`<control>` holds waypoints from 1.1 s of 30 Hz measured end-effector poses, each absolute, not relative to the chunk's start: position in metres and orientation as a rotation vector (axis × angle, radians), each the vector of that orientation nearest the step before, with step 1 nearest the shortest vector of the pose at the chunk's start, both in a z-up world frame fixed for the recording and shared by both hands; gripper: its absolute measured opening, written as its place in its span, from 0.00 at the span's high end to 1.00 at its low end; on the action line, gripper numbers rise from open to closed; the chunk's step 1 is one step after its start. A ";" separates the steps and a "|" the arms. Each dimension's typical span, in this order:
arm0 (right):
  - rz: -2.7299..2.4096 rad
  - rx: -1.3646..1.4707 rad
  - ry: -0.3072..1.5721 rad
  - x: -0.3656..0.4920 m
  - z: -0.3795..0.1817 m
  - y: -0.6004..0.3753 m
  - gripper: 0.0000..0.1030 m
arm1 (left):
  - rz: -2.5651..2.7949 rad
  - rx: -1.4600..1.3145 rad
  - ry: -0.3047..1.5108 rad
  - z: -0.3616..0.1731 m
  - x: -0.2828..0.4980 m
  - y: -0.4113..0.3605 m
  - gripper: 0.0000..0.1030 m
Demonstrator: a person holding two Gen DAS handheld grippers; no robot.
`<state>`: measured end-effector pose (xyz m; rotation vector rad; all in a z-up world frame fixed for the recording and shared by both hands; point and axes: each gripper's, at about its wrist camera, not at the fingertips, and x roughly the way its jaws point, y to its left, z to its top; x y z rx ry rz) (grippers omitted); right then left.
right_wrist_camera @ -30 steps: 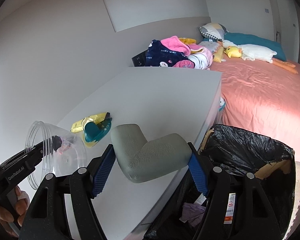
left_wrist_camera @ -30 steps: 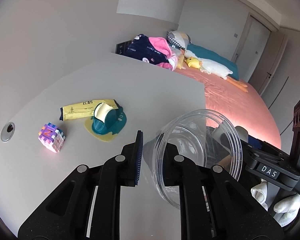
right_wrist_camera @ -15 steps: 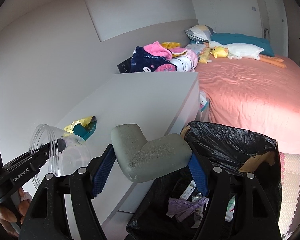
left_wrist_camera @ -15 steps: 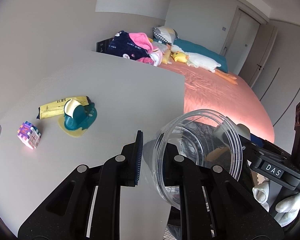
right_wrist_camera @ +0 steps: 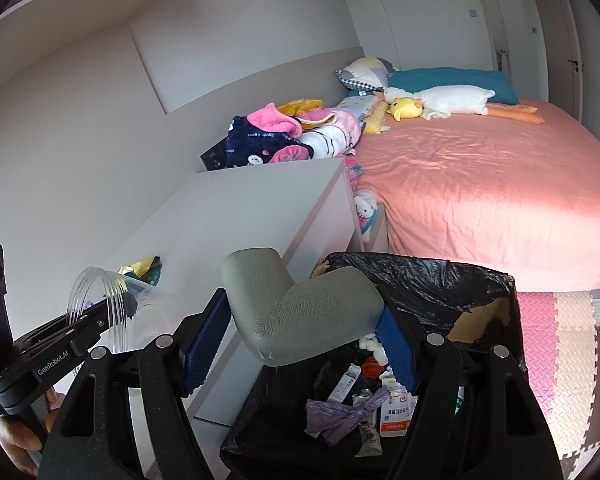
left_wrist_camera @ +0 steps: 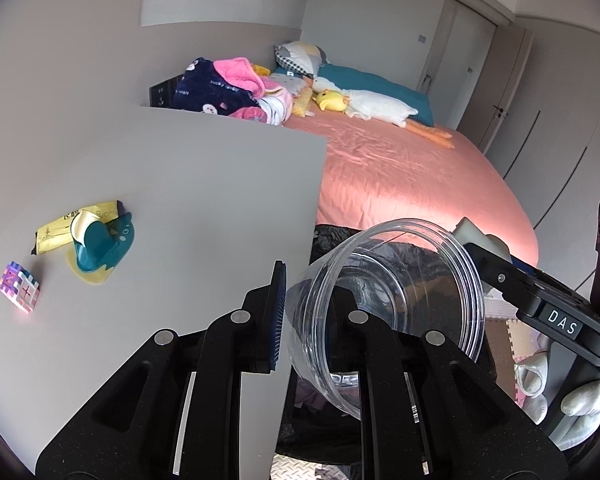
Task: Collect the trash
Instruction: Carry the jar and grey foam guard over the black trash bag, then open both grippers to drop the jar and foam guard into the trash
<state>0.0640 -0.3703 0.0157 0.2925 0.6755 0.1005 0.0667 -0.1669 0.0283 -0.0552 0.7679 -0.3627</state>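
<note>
My left gripper (left_wrist_camera: 306, 316) is shut on the wall of a clear plastic cup (left_wrist_camera: 396, 300), tilted with its mouth toward the far right, at the white table's (left_wrist_camera: 180, 200) right edge beside the bin. The cup also shows in the right wrist view (right_wrist_camera: 112, 304). My right gripper (right_wrist_camera: 300, 320) is shut on a grey L-shaped foam piece (right_wrist_camera: 300, 308) and holds it over the black-lined trash bin (right_wrist_camera: 420, 280), which holds several scraps. On the table lie a yellow wrapper (left_wrist_camera: 60, 226) and a teal tape dispenser (left_wrist_camera: 100, 244).
A pink-and-purple puzzle cube (left_wrist_camera: 18, 286) sits at the table's left. A pink bed (right_wrist_camera: 480, 184) with plush toys and a clothes pile (right_wrist_camera: 292, 136) lies beyond. Foam floor mats (right_wrist_camera: 560, 340) lie right of the bin.
Both grippers have moved right, off the table toward the bin. The bin's inside has come into the right wrist view, and the foam piece now hangs over it.
</note>
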 end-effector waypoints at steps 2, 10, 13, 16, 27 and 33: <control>0.087 0.299 0.672 0.062 0.016 -0.379 0.30 | -0.376 -0.047 0.773 0.027 0.068 -0.175 0.87; 0.038 0.326 0.657 0.053 0.019 -0.409 0.30 | -0.430 -0.007 0.804 0.019 0.070 -0.208 0.87; 0.024 0.333 0.653 0.050 0.020 -0.418 0.30 | -0.455 -0.002 0.821 0.016 0.070 -0.217 0.87; 0.000 0.357 0.640 0.046 0.022 -0.425 0.26 | -0.508 -0.001 0.856 0.011 0.071 -0.225 0.78; -0.124 0.406 0.577 0.036 0.025 -0.444 0.12 | -0.467 0.091 0.784 0.013 0.062 -0.230 0.06; -0.114 0.393 0.587 0.038 0.023 -0.440 0.12 | -0.464 0.088 0.786 0.011 0.059 -0.225 0.06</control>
